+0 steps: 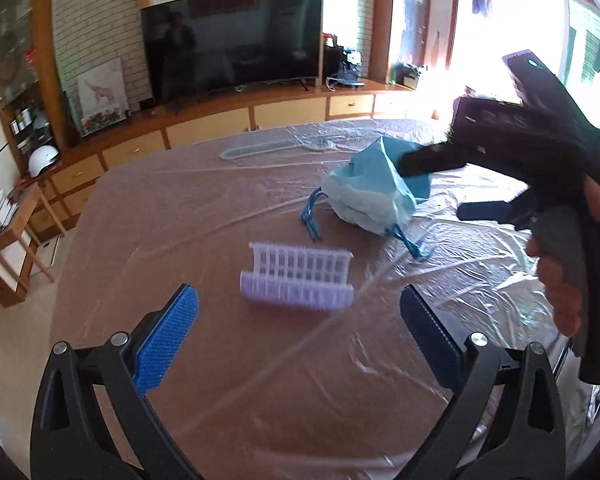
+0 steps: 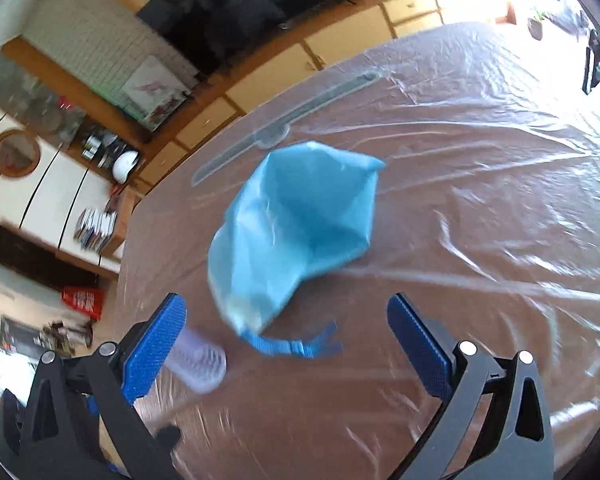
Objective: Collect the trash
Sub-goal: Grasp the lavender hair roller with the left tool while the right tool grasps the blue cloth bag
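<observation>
A light blue trash bag with blue drawstrings lies on the plastic-covered table, its mouth standing open in the right wrist view. A lilac plastic comb-like piece lies in front of it, between my left gripper and the bag; it shows blurred in the right wrist view. My left gripper is open and empty, just short of the lilac piece. My right gripper is open and empty; in the left wrist view its upper finger reaches over the bag's rim.
A clear plastic strip lies beyond the bag. A TV stands on a long wooden cabinet behind the table. A small wooden side table with books stands at the left.
</observation>
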A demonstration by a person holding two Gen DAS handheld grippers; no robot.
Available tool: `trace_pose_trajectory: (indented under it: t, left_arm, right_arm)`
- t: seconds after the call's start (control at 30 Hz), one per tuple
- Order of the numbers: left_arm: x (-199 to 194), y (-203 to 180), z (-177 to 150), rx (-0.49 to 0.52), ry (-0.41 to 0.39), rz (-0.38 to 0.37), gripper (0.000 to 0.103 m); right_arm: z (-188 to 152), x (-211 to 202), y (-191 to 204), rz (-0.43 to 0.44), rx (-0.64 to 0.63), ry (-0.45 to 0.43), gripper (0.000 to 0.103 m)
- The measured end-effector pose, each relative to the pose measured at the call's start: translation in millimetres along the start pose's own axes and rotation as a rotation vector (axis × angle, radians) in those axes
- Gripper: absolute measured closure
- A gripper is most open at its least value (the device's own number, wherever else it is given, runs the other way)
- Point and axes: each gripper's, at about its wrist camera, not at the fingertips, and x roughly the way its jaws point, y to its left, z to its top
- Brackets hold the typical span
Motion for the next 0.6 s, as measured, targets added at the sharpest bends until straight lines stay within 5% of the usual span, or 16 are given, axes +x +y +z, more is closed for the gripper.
trace_pose_trajectory:
  t: [0.23, 0.6]
  left_arm:
    - [31.4, 4.3, 10.7, 0.019, 0.052, -0.016, 0.002]
    - [45.5, -3.2, 8.2, 0.036, 0.075, -0.002, 0.005]
  right_arm:
    - [27.2, 45.3, 5.5, -0.079, 0.019, 0.002, 0.004]
    - [35.3, 77.9, 43.0, -0.194, -0.264, -0.034, 0.01]
